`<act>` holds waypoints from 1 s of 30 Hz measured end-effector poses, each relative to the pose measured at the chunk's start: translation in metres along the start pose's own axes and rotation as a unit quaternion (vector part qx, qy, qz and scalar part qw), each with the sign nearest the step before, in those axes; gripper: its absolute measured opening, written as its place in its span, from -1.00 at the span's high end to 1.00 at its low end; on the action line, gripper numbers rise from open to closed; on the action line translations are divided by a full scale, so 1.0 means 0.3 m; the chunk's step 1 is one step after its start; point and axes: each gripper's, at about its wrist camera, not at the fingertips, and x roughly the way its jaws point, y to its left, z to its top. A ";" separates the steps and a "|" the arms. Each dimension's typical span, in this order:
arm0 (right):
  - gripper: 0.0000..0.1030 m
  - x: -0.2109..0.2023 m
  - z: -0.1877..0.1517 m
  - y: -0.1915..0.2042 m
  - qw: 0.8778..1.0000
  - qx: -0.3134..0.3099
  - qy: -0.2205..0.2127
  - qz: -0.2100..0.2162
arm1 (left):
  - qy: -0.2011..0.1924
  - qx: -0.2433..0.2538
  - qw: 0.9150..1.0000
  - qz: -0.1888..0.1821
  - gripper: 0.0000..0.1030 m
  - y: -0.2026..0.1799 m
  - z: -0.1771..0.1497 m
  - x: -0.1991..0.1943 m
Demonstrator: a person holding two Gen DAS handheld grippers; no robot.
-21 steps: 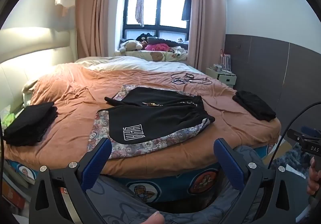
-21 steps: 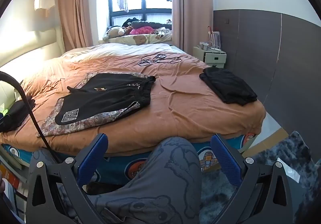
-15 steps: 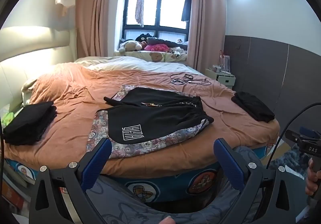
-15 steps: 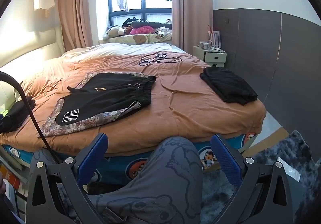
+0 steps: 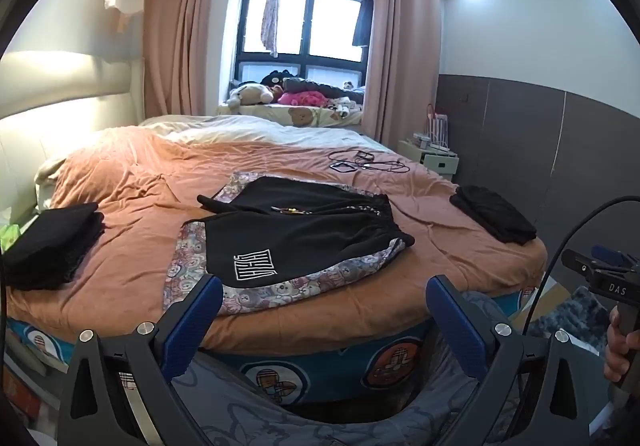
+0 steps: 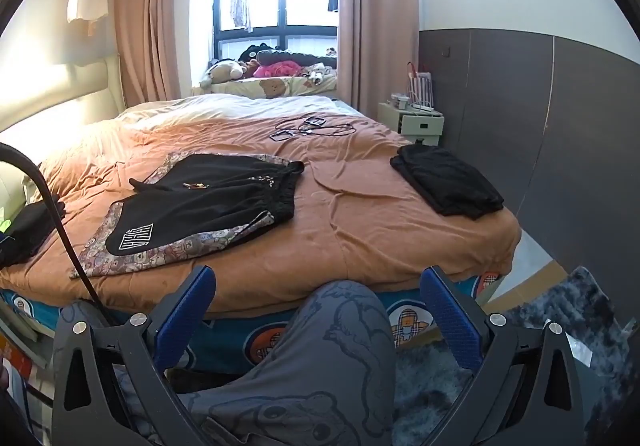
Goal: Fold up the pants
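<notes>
Lying flat on bed (image 5: pixel 120 246), black pants (image 5: pixel 296 230), white logo (image 5: pixel 256 266)

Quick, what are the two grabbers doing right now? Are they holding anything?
Left gripper: open, holding nothing, short of the black shorts on the bed.
Right gripper: open, holding nothing, above the person's knee.

Tangled cables (image 6: pixel 312 128) are lying on the orange bedspread (image 6: pixel 360 214) near the far side, stuffed toys (image 5: pixel 250 94) are sitting on the window ledge under hanging clothes (image 5: pixel 271 18), and a white bedside cabinet (image 6: pixel 412 118) is standing against the grey wall
</notes>
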 end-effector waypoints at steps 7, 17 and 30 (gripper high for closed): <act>-0.99 0.009 -0.004 -0.017 1.000 0.001 -0.002 0.001 | 0.000 -0.008 1.000 -0.003 -0.99 0.007 -0.003 -0.001; -0.99 -0.001 0.002 -0.015 1.000 0.007 -0.007 -0.005 | -0.003 -0.015 1.000 -0.012 -0.99 0.011 -0.015 -0.005; -0.99 -0.004 -0.004 -0.010 1.000 0.004 -0.009 -0.004 | -0.009 -0.020 1.000 -0.016 -0.99 0.030 -0.024 -0.015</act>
